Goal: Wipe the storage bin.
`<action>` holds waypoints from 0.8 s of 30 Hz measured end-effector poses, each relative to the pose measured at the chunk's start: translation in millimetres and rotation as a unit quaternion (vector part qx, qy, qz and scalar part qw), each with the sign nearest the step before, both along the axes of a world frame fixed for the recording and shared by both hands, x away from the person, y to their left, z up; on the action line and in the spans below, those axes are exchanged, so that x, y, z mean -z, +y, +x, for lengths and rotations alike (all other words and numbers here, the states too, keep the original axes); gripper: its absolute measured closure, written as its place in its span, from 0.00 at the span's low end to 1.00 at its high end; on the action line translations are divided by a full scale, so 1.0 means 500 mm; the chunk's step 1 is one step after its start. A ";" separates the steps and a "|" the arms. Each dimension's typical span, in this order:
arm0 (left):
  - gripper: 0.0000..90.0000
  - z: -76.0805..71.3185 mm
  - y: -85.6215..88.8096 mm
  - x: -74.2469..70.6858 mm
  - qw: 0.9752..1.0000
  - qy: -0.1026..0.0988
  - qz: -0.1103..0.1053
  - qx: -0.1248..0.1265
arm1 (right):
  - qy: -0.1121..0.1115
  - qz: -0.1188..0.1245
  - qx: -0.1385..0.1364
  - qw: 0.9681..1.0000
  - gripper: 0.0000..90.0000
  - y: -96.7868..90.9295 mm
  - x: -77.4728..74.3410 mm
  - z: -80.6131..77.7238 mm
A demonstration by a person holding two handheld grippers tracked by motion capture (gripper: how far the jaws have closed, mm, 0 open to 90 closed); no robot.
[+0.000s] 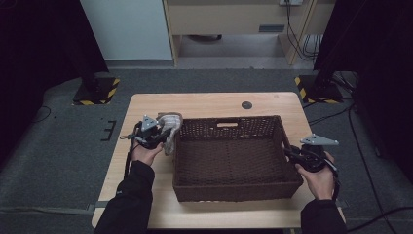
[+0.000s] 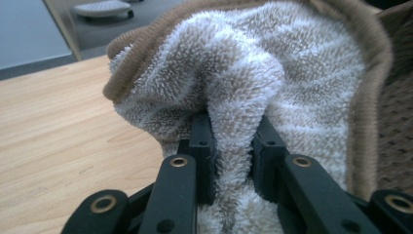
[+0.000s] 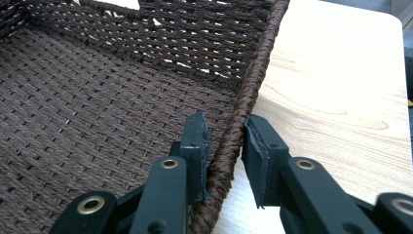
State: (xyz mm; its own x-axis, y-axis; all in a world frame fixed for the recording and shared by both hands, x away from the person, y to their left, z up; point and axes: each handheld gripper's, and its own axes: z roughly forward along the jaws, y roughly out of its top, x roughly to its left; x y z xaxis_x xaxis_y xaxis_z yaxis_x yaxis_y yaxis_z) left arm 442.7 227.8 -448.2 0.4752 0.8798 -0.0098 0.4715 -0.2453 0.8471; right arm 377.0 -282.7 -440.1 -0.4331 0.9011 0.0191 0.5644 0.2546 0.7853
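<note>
My left gripper (image 2: 233,146) is clamped on a fold of the one fleecy towel (image 2: 253,73), which bunches up right ahead of its jaws. In the high view that gripper (image 1: 155,132) hangs just outside the left wall of the single woven basket (image 1: 229,195), with the towel (image 1: 170,130) touching that wall's top corner. Bare table (image 1: 146,105) lies open to my left and ahead.

My right gripper (image 3: 225,151) straddles the basket's right rim (image 3: 253,87): one jaw inside, one outside over the wood, and the inner pad touches the rim; I cannot tell whether the outer pad does. The basket floor ahead of that inner jaw is free. Count: one towel, one basket, two grippers.
</note>
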 end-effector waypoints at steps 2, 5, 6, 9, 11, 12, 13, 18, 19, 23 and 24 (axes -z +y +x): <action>0.82 0.008 0.000 0.010 1.000 0.010 0.016 -0.001 | -0.001 -0.001 -0.001 1.000 0.79 0.000 0.000 0.000; 0.82 0.020 -0.008 0.036 0.999 0.032 0.037 -0.002 | 0.000 -0.002 -0.001 1.000 0.79 0.000 0.000 0.000; 0.82 0.023 -0.014 0.048 0.998 0.042 0.046 -0.001 | 0.000 -0.002 -0.001 1.000 0.79 0.000 0.000 0.000; 0.82 0.025 -0.025 0.080 0.996 0.059 0.069 -0.002 | -0.001 -0.001 -0.001 1.000 0.79 0.000 0.000 0.000; 0.82 0.022 -0.018 0.087 0.996 0.068 0.066 -0.002 | 0.001 0.002 -0.001 1.000 0.79 0.000 0.000 -0.001; 0.82 0.021 -0.012 0.083 0.996 0.071 0.055 -0.003 | 0.000 0.001 -0.001 1.000 0.79 0.000 0.000 -0.001; 0.82 0.017 -0.006 0.076 0.996 0.071 0.046 -0.003 | 0.001 0.002 0.000 1.000 0.79 0.000 0.001 -0.001; 0.82 -0.018 0.032 0.019 0.999 0.035 0.002 0.002 | 0.000 0.001 0.000 1.000 0.79 0.000 0.001 -0.002; 0.82 -0.028 0.039 0.006 1.000 0.026 -0.007 0.008 | -0.001 0.000 0.000 1.000 0.79 0.000 0.001 -0.002; 0.82 -0.062 0.047 -0.022 0.999 0.010 -0.022 0.037 | -0.001 0.000 0.001 1.000 0.79 0.001 0.001 -0.003; 0.82 -0.083 0.044 -0.027 0.998 0.008 -0.024 0.054 | -0.001 -0.001 0.000 1.000 0.79 0.000 0.001 -0.003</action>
